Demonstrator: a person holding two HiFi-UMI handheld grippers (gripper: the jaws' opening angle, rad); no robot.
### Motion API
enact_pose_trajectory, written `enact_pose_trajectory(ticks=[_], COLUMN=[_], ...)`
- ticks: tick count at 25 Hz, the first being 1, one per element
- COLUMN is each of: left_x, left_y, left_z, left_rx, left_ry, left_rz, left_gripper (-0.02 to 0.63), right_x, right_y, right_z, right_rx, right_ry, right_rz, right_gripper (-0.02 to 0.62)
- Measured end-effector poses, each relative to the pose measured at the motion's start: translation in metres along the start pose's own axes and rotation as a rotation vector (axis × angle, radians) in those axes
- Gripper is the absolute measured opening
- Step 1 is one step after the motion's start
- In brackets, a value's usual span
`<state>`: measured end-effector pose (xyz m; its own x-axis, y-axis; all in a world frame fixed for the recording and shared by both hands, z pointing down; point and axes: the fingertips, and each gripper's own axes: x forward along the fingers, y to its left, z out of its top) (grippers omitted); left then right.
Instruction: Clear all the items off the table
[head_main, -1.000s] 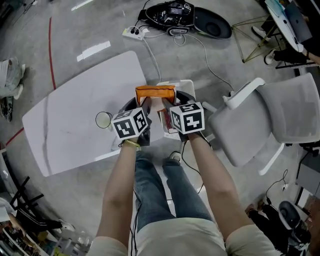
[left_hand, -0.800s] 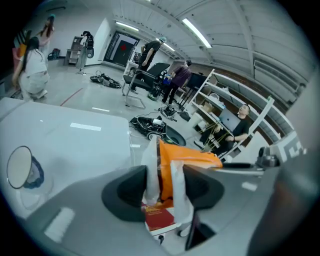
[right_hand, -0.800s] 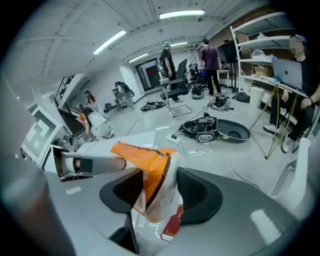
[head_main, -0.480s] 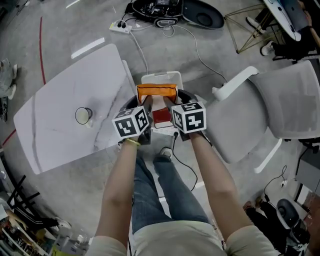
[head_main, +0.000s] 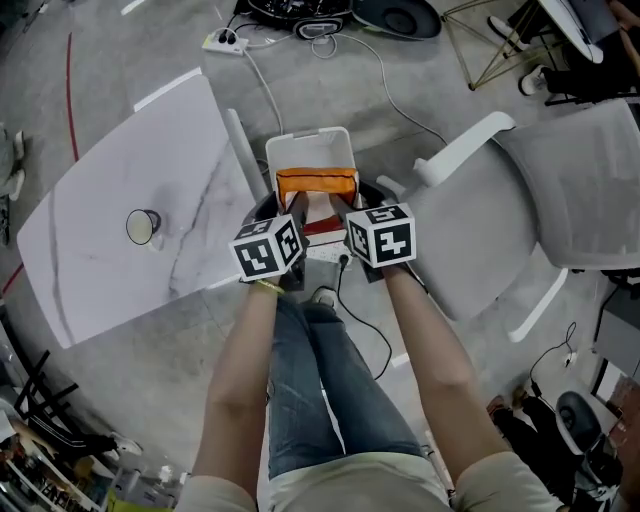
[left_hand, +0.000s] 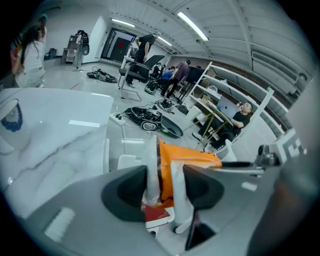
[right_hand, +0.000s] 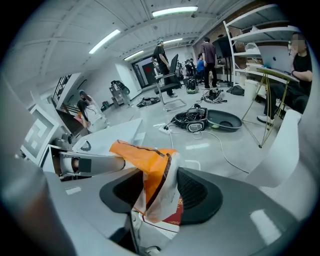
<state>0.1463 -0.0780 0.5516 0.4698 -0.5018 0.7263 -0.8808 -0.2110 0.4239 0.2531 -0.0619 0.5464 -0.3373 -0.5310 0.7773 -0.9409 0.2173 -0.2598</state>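
- Beside the white surface (head_main: 100, 220), past its edge, the orange bag (head_main: 316, 185) is held up in the air between both grippers.
- The left gripper (left_hand: 166, 172) has its fingers (left_hand: 151, 175) closed on one end of the bag, and they press the orange foil from both sides.
- The right gripper (right_hand: 152, 182) pinches the other end in the same way.
- Seen from the head view, the bag is over the near rim of a white box (head_main: 310, 145) that stands on the floor.
- One cup (head_main: 141, 226) stands on the surface, well apart from the bag.
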Motion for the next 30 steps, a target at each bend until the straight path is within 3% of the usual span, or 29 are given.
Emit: enact_pose_trajectory(ticks=[30], left_x=[0.161], left_y=[0.07], left_z=[-0.071], left_rx=[0.018], left_ry=[0.058], left_rz=[0.112], left_gripper=[0.216], right_x=[0.161], right_y=[-0.073], right_z=[-0.079], right_rx=[0.021], right_ry=[0.056], right_rz=[-0.021], right_gripper=[0.21])
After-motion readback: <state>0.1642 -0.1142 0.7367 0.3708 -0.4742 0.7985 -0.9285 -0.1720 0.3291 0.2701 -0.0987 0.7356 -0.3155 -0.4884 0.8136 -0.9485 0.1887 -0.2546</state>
